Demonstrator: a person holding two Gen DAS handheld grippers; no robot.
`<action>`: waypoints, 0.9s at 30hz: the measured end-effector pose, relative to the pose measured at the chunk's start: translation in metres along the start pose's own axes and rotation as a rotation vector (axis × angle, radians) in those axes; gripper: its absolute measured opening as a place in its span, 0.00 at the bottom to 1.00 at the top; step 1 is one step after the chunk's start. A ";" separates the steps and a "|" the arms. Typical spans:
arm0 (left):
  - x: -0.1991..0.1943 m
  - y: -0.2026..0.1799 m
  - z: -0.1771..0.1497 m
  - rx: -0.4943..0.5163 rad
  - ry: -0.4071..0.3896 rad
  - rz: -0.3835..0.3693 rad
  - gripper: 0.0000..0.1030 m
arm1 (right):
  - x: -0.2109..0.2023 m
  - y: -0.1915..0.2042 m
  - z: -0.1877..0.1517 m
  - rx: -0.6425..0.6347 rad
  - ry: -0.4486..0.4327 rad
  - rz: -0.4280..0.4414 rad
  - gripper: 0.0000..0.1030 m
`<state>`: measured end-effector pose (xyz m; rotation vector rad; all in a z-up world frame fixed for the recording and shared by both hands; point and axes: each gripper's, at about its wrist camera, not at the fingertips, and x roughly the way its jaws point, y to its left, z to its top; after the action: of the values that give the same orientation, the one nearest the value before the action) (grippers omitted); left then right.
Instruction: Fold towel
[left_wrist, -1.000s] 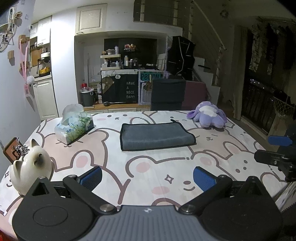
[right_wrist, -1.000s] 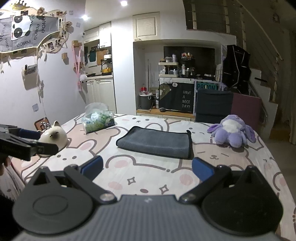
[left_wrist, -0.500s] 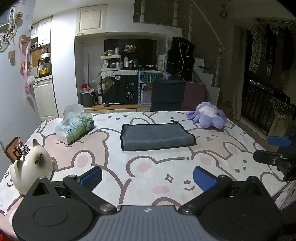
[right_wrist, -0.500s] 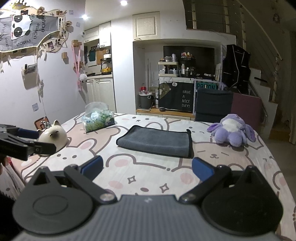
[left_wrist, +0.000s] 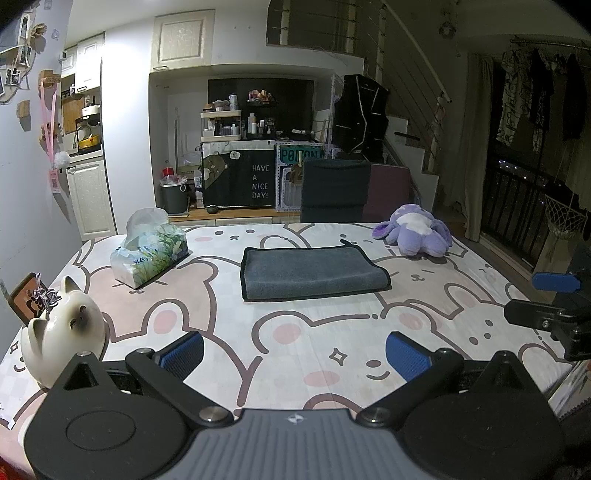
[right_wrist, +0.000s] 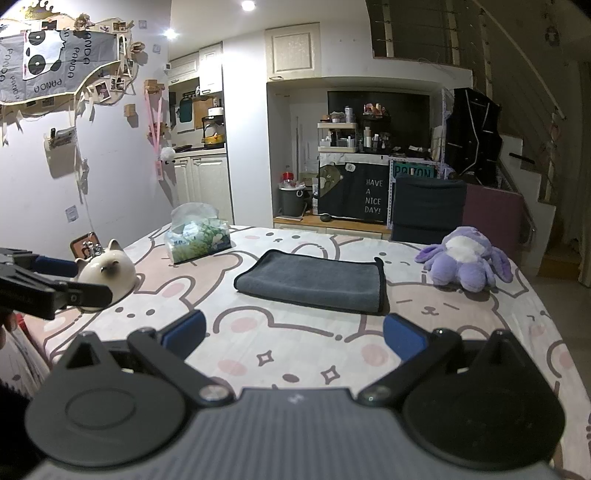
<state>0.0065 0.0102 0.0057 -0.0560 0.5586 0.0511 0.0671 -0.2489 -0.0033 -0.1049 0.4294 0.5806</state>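
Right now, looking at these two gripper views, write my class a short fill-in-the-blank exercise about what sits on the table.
1. The grey towel lies folded in the ____ of the table.
2. The soft toy at the far right is ____ in colour.
3. Both the left gripper and the right gripper are ____ and hold nothing.
4. The white cat figure stands on the table's ____ side.

Missing words: middle; purple; open; left

Count: 1 towel (left_wrist: 310, 272), 1 tissue pack (left_wrist: 151, 254), 1 cat figurine (left_wrist: 62, 332), 1 purple plush (left_wrist: 415, 236), 2 grippers: left gripper (left_wrist: 293, 352), right gripper (right_wrist: 293, 334).
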 end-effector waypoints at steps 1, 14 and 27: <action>-0.001 0.001 0.000 0.000 -0.001 0.000 1.00 | 0.000 0.000 0.000 0.000 0.000 0.000 1.00; -0.002 0.002 0.000 0.000 -0.002 -0.002 1.00 | 0.000 0.000 0.000 0.001 0.000 0.000 1.00; -0.002 0.002 0.000 0.000 -0.003 -0.002 1.00 | 0.000 0.000 0.000 0.000 -0.001 0.001 1.00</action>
<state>0.0050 0.0121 0.0069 -0.0564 0.5558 0.0490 0.0672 -0.2489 -0.0037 -0.1046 0.4284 0.5812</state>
